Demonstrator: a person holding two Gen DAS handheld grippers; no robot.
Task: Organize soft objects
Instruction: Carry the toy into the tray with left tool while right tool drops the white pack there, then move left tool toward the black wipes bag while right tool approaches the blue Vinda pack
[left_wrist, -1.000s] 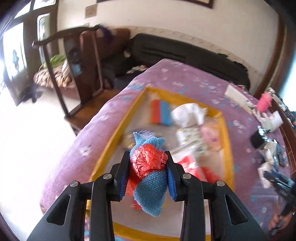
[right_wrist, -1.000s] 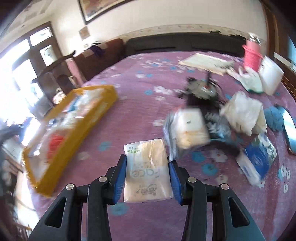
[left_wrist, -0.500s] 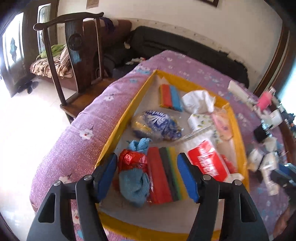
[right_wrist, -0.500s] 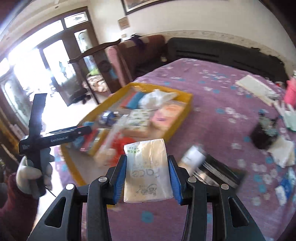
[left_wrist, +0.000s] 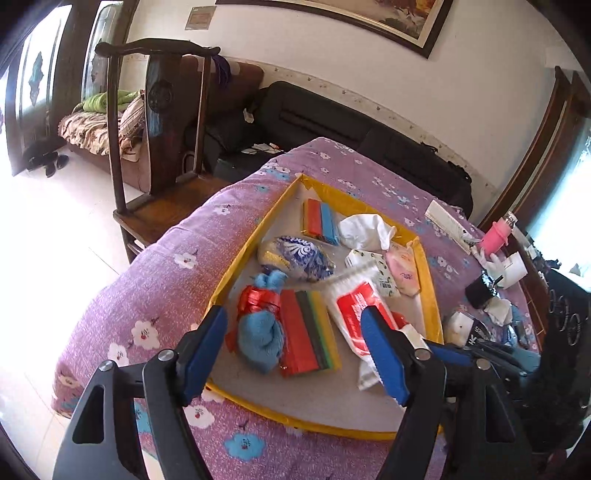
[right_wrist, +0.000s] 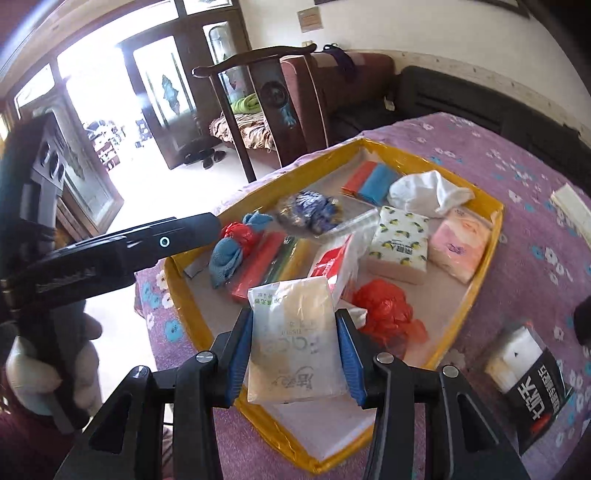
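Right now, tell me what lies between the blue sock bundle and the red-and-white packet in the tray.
A stack of coloured sponges lies between the sock bundle and the packet, touching the bundle. The left wrist view shows it best.

Left gripper (left_wrist: 295, 354) and right gripper (right_wrist: 291, 354): black plastic frames with triangular cut-outs, silver screws at the joints, and blue ribbed pads (right_wrist: 236, 350). The holding hand (right_wrist: 40, 365) wears a white glove and a dark red sleeve (right_wrist: 22, 439).

Left gripper (left_wrist: 295, 354): angled downward, jaws wide and opening, nothing between the blue pads. Right gripper (right_wrist: 293, 352): angled downward, jaws opening, pads at a pack's sides. Gloved hand (right_wrist: 48, 365): grips left handle.
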